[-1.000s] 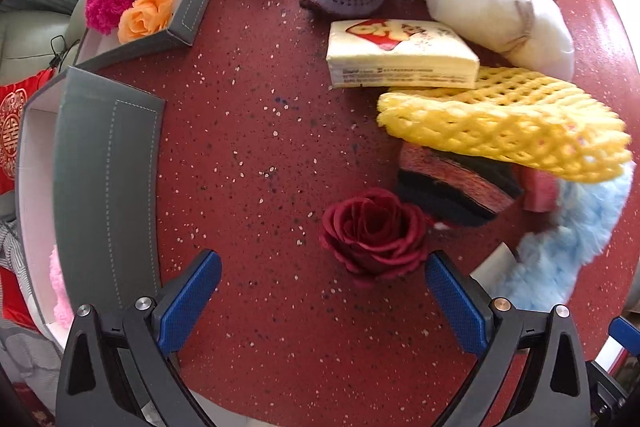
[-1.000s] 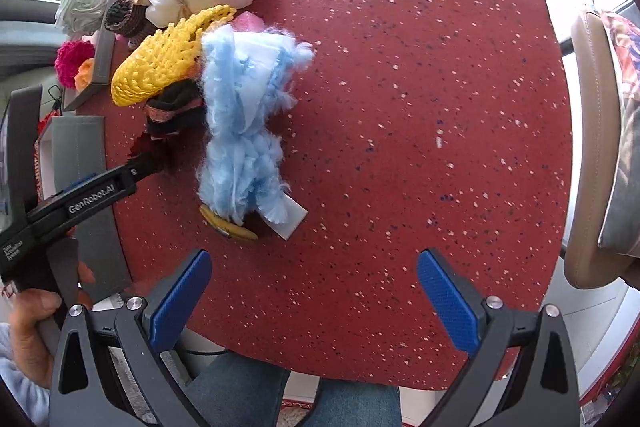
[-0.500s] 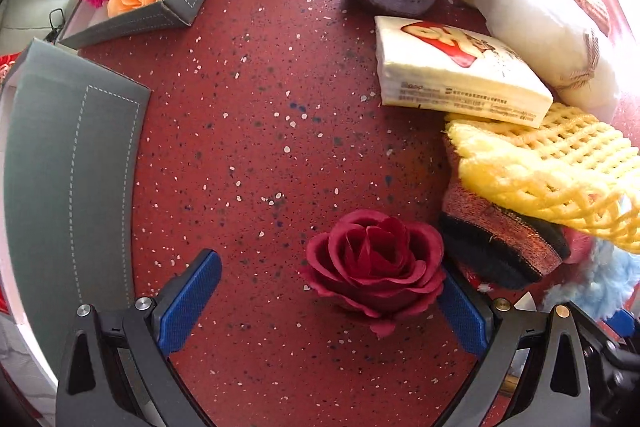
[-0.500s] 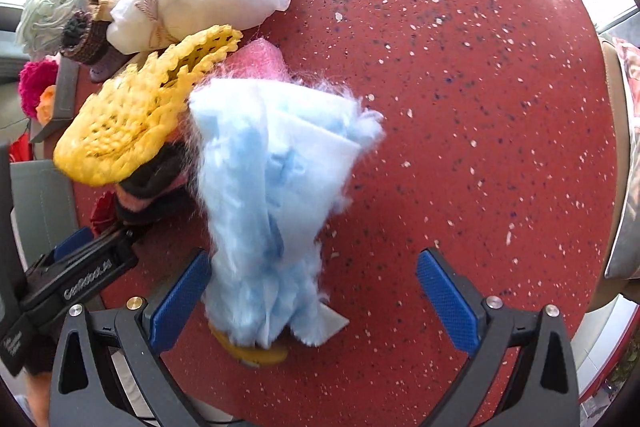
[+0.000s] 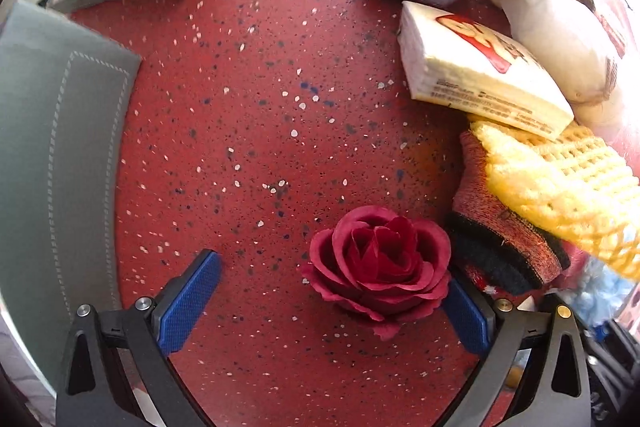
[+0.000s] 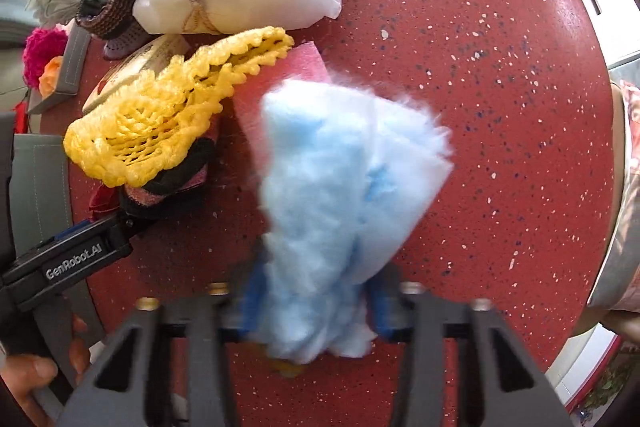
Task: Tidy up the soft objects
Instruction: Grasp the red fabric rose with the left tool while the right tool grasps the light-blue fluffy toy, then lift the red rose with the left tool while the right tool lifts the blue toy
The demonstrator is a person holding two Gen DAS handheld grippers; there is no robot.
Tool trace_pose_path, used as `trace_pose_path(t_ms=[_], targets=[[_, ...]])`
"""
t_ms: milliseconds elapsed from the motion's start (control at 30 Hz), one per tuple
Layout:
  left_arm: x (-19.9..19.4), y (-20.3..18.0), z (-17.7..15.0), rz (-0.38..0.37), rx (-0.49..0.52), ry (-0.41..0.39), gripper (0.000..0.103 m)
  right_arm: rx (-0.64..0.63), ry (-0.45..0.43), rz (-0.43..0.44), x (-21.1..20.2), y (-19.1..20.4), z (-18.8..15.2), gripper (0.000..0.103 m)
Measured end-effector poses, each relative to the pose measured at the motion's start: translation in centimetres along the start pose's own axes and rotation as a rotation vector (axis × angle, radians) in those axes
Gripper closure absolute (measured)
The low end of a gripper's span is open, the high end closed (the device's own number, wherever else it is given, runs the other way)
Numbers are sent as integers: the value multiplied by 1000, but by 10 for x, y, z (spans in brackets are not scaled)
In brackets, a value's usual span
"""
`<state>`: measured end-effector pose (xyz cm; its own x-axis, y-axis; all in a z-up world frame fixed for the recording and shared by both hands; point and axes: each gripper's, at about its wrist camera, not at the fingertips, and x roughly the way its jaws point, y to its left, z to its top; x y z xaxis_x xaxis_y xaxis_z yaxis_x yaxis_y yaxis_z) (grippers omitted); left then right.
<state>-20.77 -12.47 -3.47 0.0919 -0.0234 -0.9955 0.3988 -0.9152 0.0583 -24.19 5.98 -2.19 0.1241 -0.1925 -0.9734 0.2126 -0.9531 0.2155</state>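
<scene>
Two claws: left claw (image 5: 326,301) spread around red rose (image 5: 380,263); right claw (image 6: 314,311) pinching blue fluffy cloth (image 6: 340,195).

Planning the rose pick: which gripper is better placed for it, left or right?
Left. The left gripper is open with the dark red rose between its fingers. The right gripper is shut on the blue fluffy cloth.

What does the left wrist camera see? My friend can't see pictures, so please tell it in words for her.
A dark red fabric rose lies on a speckled red table between the wide-open blue fingers of the left gripper, close against the right-hand one. To its right sit a striped knit sock, yellow foam netting and a tissue pack; grey bins stand on the left.
</scene>
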Motion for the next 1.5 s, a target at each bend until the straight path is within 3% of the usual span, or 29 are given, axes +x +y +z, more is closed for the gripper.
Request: trace_pose_path(t_ms=[33,100,200,467,667,967,1200,1500], targets=[[-2,-3,-1,5,15,-13,5,6,3,12,-2,-1,-1,67],[-8,-15,2,-29,42,-31,31,7,-1,20,-8,-3,-3,68],[-14,-22,-1,-65,63,-28,61,11,-18,48,-20,-7,-11,68],[-30,-24,-14,-46,128,-33,62,44,-38,122,-53,-32,-29,68],[-54,-26,-47,-40,182,-52,62,53,-71,148,-74,-63,-41,68],[-96,-20,-110,-46,221,-98,62,-35,-59,143,-88,-48,-52,68],[-116,-11,-134,-56,238,-139,62,-103,-36,152,-99,-38,-69,68],[-135,-18,-138,-40,292,-191,62,-158,-42,147,-112,-29,-76,67]])
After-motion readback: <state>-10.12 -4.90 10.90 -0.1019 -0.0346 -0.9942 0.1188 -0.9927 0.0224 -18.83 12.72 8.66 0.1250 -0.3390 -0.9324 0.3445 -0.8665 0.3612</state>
